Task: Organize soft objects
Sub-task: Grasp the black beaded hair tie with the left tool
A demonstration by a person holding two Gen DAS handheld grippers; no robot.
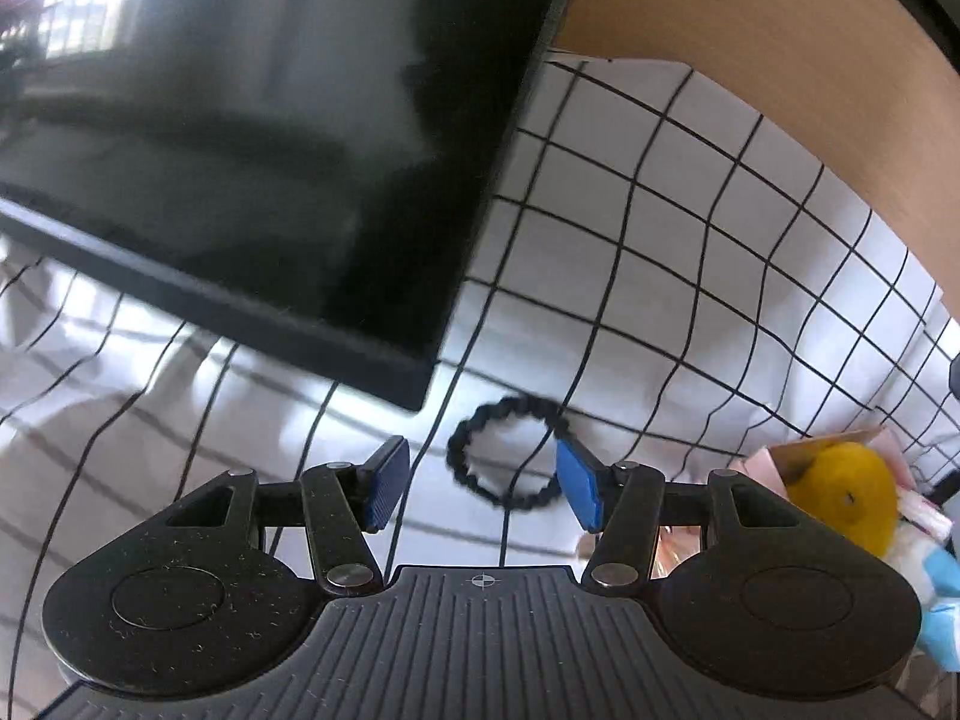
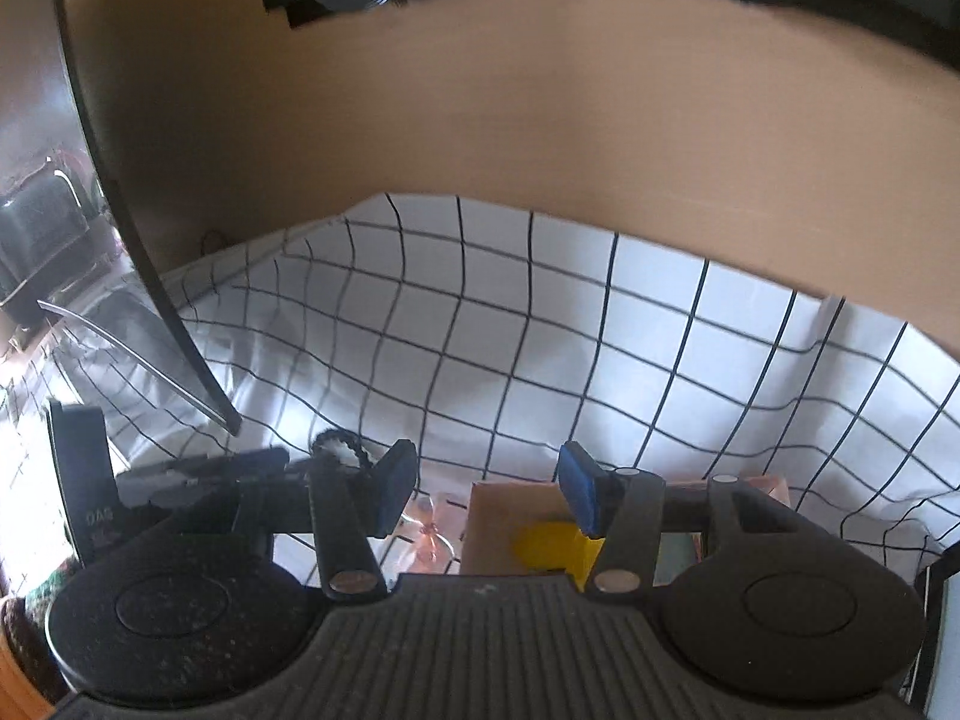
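Left tool [image 1: 483, 487]: jaws apart, empty, near black hair tie [image 1: 509, 452] on checked cloth [image 1: 690, 252].
Right tool [image 2: 487, 489]: jaws apart, empty.

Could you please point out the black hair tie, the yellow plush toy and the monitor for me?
black hair tie [image 1: 474, 438]: left wrist view, upper-left arc of the loop.
yellow plush toy [image 1: 840, 495]: left wrist view, its rounded yellow head.
monitor [image 1: 270, 138]: left wrist view, middle of the dark screen.

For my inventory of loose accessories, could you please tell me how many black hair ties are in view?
1. The black hair tie lies flat on the checked cloth, just ahead of the open left gripper, near the monitor's corner. Others may be hidden behind the grippers.
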